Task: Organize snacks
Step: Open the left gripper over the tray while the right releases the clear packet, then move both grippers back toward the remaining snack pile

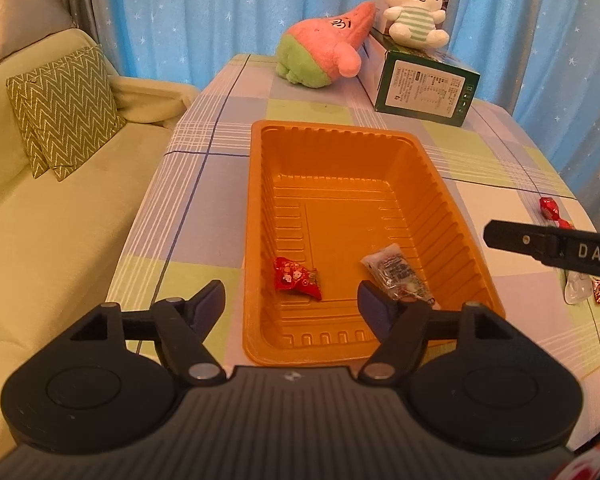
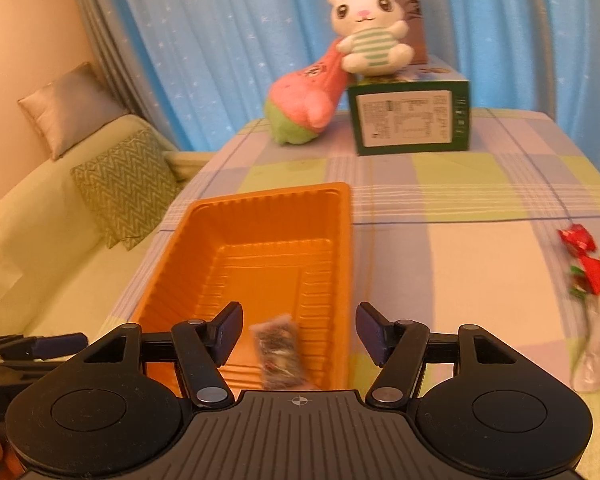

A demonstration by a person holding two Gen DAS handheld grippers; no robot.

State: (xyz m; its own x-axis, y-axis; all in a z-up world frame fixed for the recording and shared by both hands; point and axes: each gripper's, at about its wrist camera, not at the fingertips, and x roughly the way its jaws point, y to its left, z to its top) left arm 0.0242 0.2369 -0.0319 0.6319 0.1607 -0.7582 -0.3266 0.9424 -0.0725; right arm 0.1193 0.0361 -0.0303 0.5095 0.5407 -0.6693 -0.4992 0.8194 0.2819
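Left tongs [image 1: 290,300] spread and empty above the orange tray [image 1: 256,216] holding a red snack [image 1: 296,278] and clear packet [image 1: 398,278]; right tongs [image 2: 298,330] spread, empty; loose sweets [image 2: 588,272] on table [image 2: 460,208], right.

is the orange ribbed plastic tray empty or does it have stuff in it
Not empty. The orange ribbed plastic tray holds two snacks near its front end: a red printed wrapper and a clear silvery packet.
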